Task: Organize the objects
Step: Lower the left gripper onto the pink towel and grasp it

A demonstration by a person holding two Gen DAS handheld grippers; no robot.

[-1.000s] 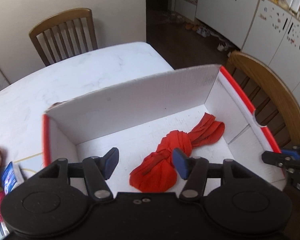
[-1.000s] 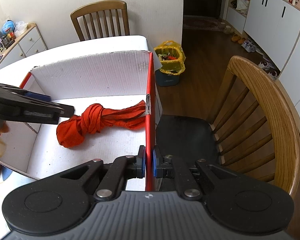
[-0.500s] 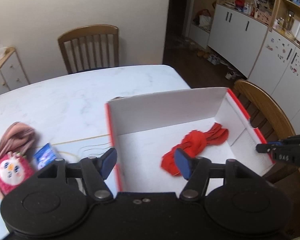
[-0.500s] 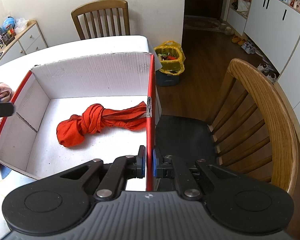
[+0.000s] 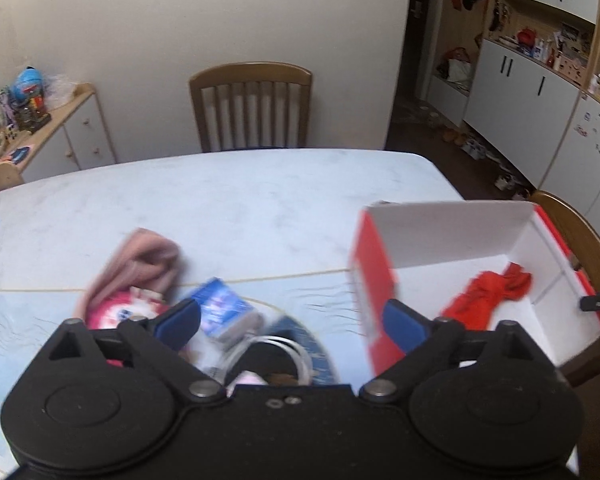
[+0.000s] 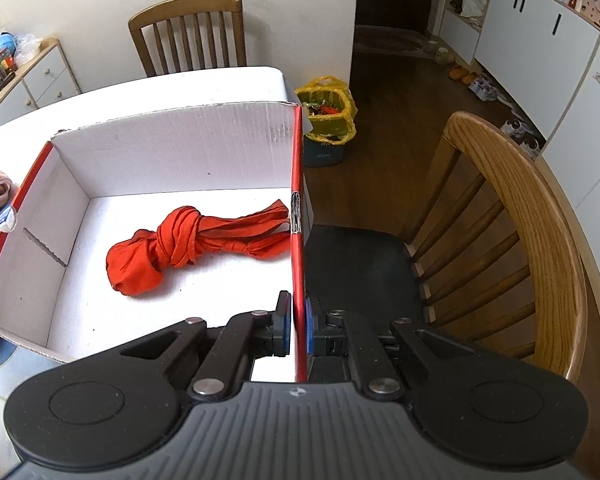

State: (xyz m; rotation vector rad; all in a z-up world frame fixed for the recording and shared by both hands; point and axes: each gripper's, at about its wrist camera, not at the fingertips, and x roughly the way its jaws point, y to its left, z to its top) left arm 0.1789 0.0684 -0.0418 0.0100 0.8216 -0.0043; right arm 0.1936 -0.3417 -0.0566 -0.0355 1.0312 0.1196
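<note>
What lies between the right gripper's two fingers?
The right wrist view shows the box's red-edged side wall clamped between the right gripper fingers.

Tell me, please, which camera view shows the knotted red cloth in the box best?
The right wrist view: the knotted red cloth lies sharp and whole on the white cardboard box floor. The left wrist view shows it small, blurred, at the far right.

Left wrist view: looks forward and down from above the table (image 5: 240, 204), set back from the box (image 5: 444, 228), which lies at its right. Right wrist view: looks down along the box's (image 6: 172, 136) right wall from close range, facing the far chair (image 6: 188, 32). Shared: the box, the red cloth (image 5: 486, 298) (image 6: 196, 240) and the far chair (image 5: 252, 104).
</note>
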